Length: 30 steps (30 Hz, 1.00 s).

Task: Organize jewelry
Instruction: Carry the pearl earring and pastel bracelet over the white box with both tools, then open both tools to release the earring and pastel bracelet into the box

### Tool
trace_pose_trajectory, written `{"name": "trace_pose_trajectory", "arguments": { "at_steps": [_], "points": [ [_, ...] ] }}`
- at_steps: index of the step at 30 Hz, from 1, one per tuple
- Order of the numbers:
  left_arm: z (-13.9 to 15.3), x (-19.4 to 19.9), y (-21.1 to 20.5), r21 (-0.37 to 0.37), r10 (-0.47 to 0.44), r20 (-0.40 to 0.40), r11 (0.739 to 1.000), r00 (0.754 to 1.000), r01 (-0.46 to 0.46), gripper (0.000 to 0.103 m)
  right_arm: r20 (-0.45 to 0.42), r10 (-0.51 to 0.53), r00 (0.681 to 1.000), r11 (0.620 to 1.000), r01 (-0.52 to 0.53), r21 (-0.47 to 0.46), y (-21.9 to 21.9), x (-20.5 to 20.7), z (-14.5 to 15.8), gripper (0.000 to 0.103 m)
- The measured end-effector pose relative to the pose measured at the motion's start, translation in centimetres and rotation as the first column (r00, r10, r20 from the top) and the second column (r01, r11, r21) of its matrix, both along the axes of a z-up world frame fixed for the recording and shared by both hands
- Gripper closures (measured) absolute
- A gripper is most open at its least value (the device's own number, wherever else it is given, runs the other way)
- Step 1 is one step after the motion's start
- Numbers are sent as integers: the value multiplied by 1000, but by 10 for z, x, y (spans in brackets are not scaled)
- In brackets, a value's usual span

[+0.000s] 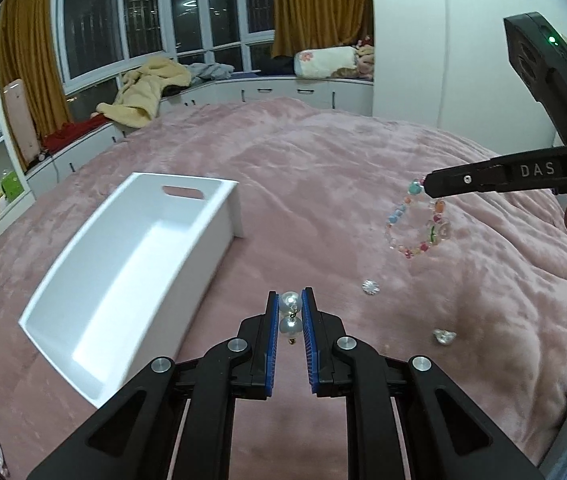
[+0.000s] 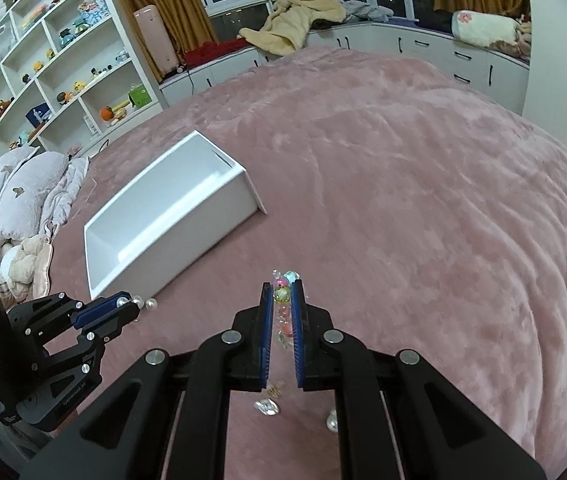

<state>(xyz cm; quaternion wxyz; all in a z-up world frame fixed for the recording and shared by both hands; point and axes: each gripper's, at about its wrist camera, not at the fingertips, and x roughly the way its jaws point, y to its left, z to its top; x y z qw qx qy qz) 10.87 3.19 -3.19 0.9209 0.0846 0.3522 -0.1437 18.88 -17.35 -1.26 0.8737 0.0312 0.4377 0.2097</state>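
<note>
Plush, matt pink blanket [image 1: 323, 168]; smooth, satin white box [image 1: 131, 264]; glossy pearl earrings [image 1: 289, 314]; translucent, shiny beaded bracelet [image 1: 415, 224]; matt black plastic left gripper [image 1: 289, 304], ribbed blue pads [image 1: 272, 320].

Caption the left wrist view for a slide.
Left gripper pinches a pearl earring beside the empty white bin; right gripper dangles a beaded bracelet over the pink bedspread.

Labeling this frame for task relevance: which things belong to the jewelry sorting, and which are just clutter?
Job:
- white box, nothing visible inside
- pearl earrings, in left claw
- beaded bracelet, hanging from right claw
- loose crystal pieces on the pink blanket

Lying about:
- pillows
- toy shelf
- yellow blanket on window seat
</note>
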Motion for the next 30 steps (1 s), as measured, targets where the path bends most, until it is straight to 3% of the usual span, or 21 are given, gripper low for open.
{"name": "trace_pose_trajectory", "arguments": {
  "at_steps": [19,30],
  "points": [
    [20,30,91,21,161,36,987,986,-162,86,27,122,992,992,-121,-24,104,60,24,93],
    [-3,56,133,32,253,-11,967,967,-253,86,18,191,981,982,-191,-12,174,88,18,93]
  ]
}}
